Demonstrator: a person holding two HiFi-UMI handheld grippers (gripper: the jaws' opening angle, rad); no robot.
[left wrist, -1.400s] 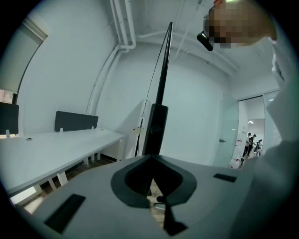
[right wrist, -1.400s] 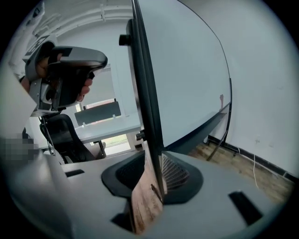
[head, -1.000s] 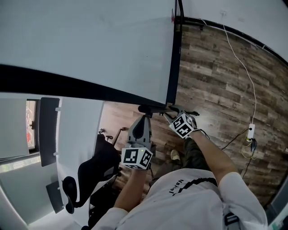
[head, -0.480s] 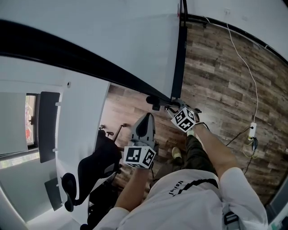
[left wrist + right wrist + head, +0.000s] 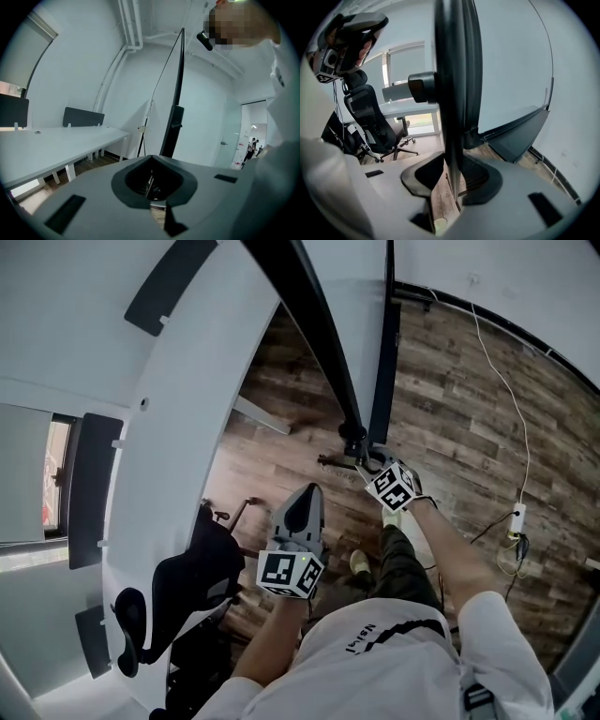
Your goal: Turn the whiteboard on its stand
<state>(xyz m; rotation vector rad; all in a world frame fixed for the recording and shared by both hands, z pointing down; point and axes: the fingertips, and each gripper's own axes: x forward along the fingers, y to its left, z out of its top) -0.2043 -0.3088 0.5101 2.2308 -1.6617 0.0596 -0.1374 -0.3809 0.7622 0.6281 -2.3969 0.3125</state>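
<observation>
Right gripper view: right gripper (image 5: 453,182) jaws clamped on black edge of whiteboard (image 5: 451,93). Left gripper view: left gripper (image 5: 151,183) jaws together, nothing between; whiteboard edge-on ahead.

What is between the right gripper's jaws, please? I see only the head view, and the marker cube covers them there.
Observer: The right gripper is shut on the whiteboard. It grips the dark frame edge, which runs up between the jaws.
Operator: Thank you. Is the left gripper holding anything as well?
Observer: No. The left gripper has its jaws together with nothing between them. The whiteboard stands edge-on ahead of it, apart from the jaws.
</observation>
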